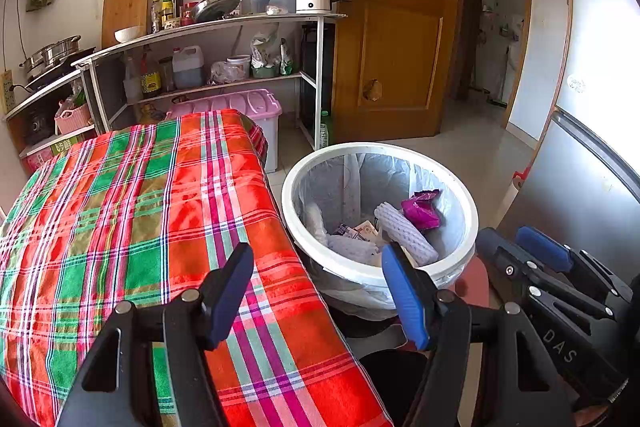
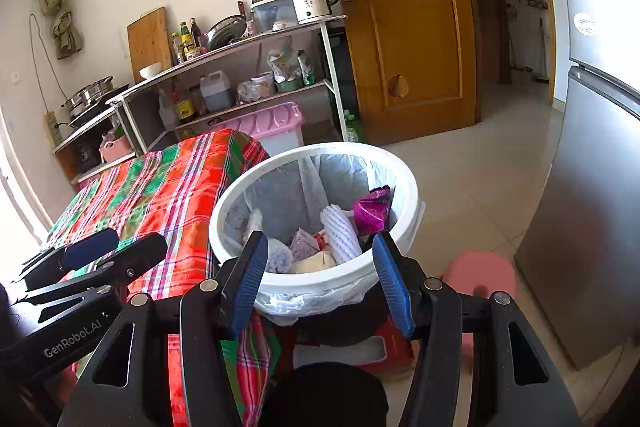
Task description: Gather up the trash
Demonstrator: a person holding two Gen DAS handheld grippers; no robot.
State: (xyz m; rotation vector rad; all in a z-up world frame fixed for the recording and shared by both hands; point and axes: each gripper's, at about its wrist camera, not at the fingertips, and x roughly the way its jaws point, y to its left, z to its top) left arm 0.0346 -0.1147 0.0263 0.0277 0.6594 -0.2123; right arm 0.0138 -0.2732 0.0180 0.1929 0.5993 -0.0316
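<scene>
A white trash bin (image 1: pixel 376 149) (image 2: pixel 320 149) lined with a clear bag stands on the floor beside the table. Inside lie a purple wrapper (image 1: pixel 420 211) (image 2: pixel 372 211), a white foam net sleeve (image 1: pixel 404 233) (image 2: pixel 340 233) and other scraps. My left gripper (image 1: pixel 320 299) is open and empty, straddling the table's right edge, just short of the bin. My right gripper (image 2: pixel 320 283) is open and empty too, its fingers framing the bin's near rim. Each gripper shows in the other's view: the right one (image 1: pixel 528 251), the left one (image 2: pixel 116 247).
The table wears a red and green plaid cloth (image 1: pixel 132 211) (image 2: pixel 160 187). A shelf rack (image 1: pixel 224 23) (image 2: pixel 256 39) with pots, bottles and a kettle lines the far wall. A pink stool (image 2: pixel 480 271), a grey fridge (image 2: pixel 592 187) and a wooden door (image 1: pixel 392 27) stand on the right.
</scene>
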